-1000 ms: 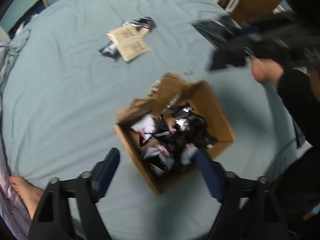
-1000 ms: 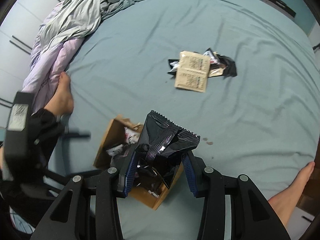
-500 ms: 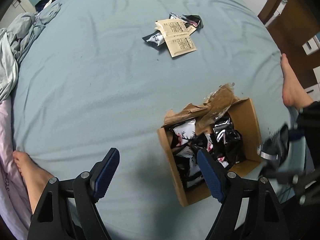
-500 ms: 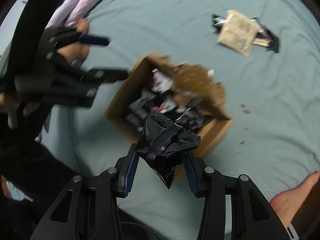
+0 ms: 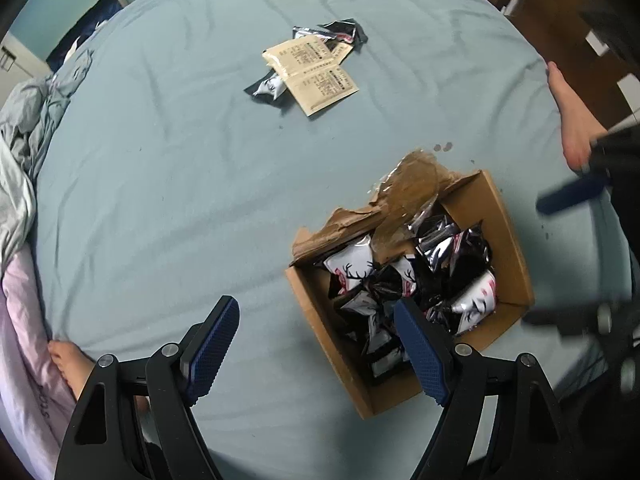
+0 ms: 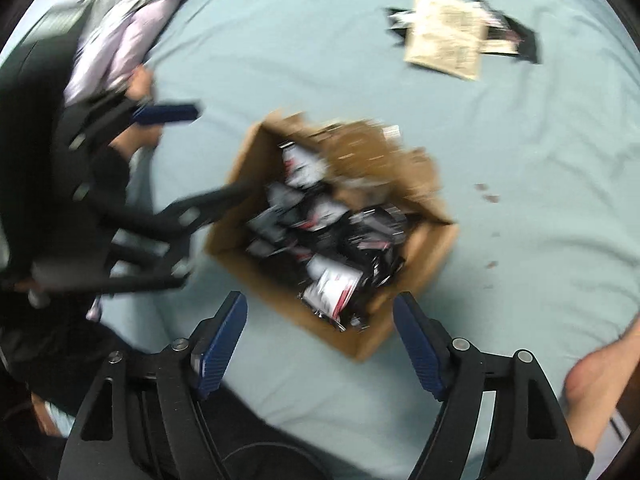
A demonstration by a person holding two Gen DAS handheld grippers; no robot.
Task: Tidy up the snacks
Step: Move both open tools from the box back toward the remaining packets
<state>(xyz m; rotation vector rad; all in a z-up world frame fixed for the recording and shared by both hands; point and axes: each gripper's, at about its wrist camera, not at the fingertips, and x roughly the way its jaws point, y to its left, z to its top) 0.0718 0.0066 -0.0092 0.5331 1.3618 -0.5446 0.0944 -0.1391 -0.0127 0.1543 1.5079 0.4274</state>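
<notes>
An open cardboard box (image 5: 516,256) sits on the blue-green bed sheet, filled with several black, white and silver snack packets (image 5: 404,280). It also shows in the right wrist view (image 6: 436,240), blurred. My left gripper (image 5: 316,350) is open and empty, above the box's near left corner. My right gripper (image 6: 320,342) is open and empty, above the box's near edge. A small pile of beige and black packets (image 5: 316,68) lies farther away on the sheet, also in the right wrist view (image 6: 448,36).
Crumpled grey and lilac bedding (image 5: 20,184) lies along the left side. Bare feet rest on the bed at the left (image 5: 70,360) and right (image 5: 568,120). Wooden furniture (image 5: 560,20) stands beyond the bed.
My right gripper opened and let go of the black packet over the box; the packet is no longer between its fingers. Both views shifted as the grippers moved.
</notes>
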